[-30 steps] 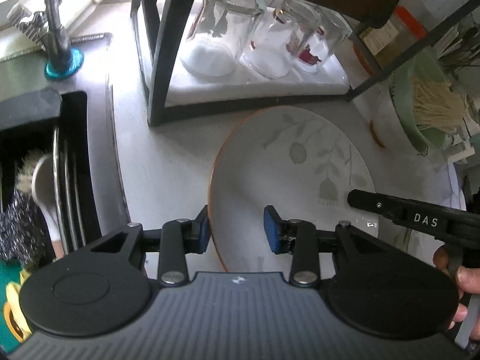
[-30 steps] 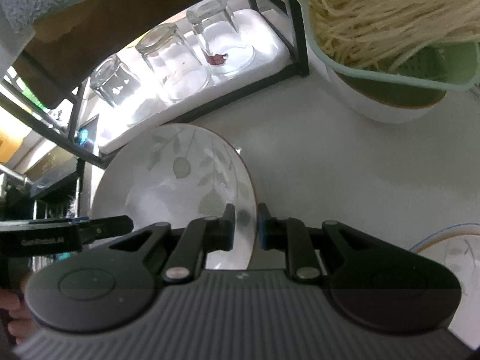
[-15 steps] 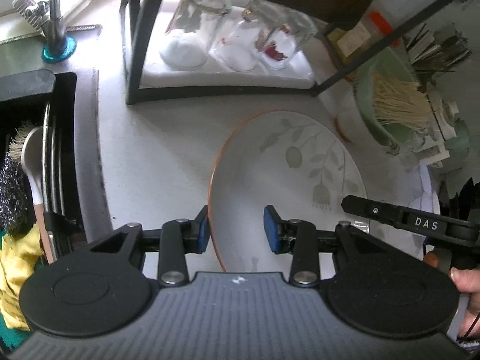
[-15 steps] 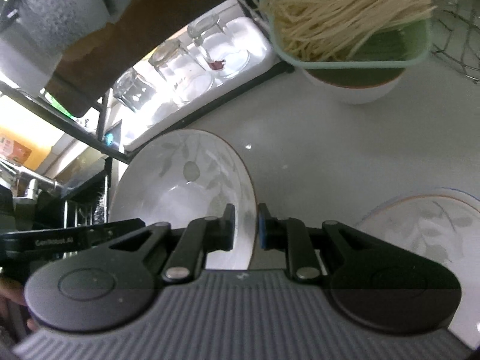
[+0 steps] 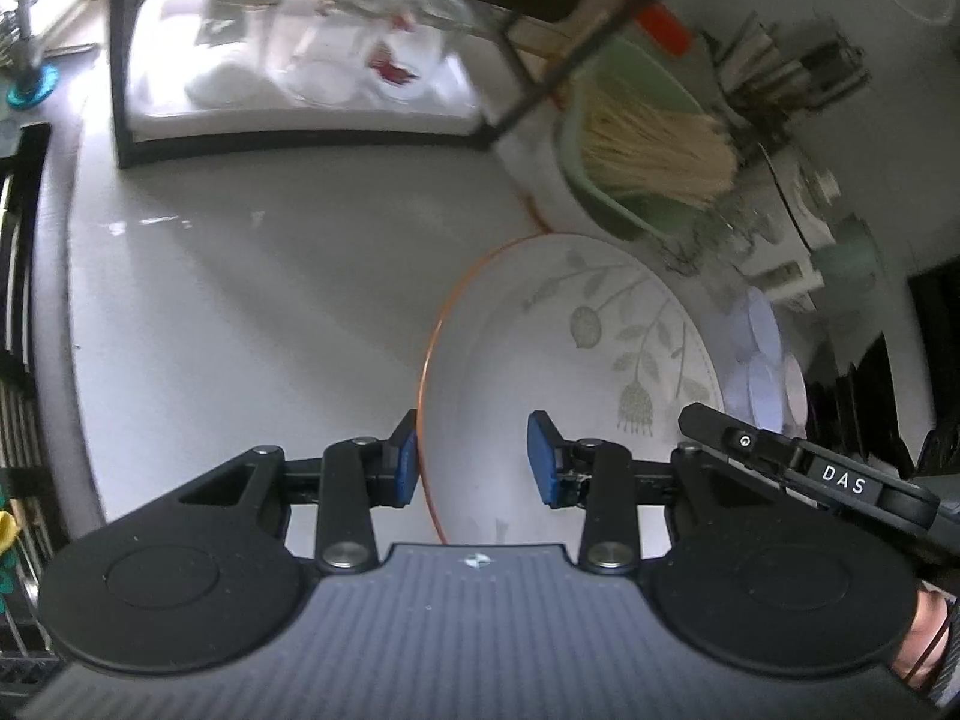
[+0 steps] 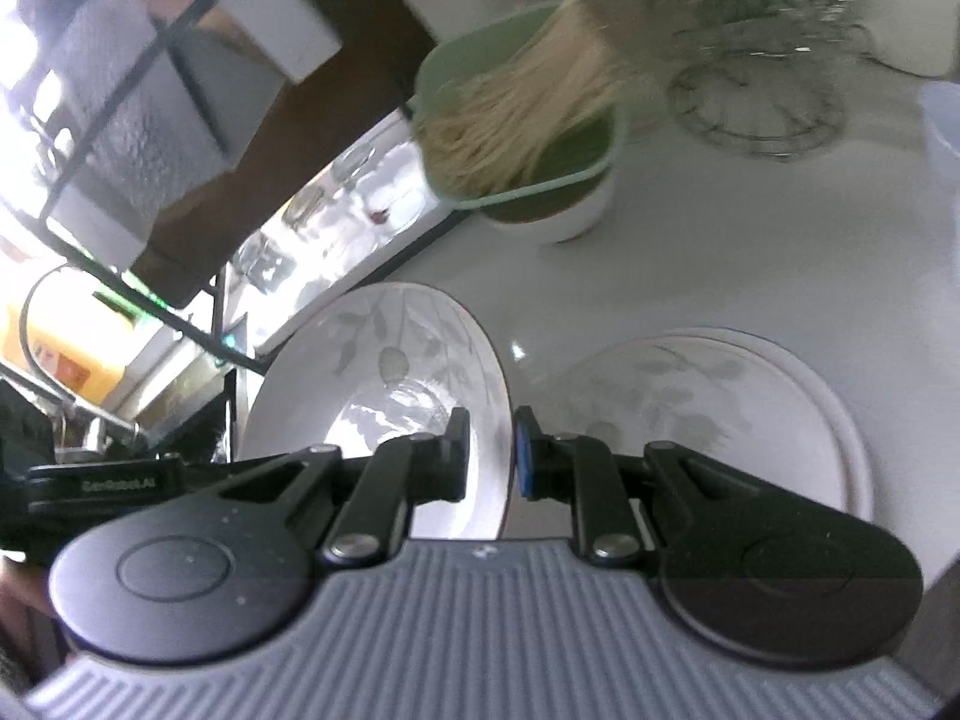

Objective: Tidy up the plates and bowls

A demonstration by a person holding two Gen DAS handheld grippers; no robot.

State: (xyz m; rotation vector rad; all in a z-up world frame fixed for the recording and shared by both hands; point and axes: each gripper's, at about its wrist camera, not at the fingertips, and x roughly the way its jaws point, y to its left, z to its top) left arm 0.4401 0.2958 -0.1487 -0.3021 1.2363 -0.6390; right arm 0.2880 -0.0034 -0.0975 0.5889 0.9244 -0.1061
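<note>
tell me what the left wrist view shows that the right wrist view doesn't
Only the left wrist view: the plate's orange rim, the dark sink edge at far left, and the right gripper's arm marked DAS.

Only the right wrist view: a second leaf-patterned plate lying flat on the counter, and a wire rack.

Both: the held plate, the green colander of noodles, and the upturned glasses on the shelf.

You work over a pale grey table [image 5: 252, 312], glossy where daylight strikes it. At its far edge a black-framed rack [image 5: 300, 138] holds upturned glasses [image 5: 336, 60] on a white mat. Bright window light [image 6: 36, 60] floods in beyond the rack's dark shelf [image 6: 288, 120].
</note>
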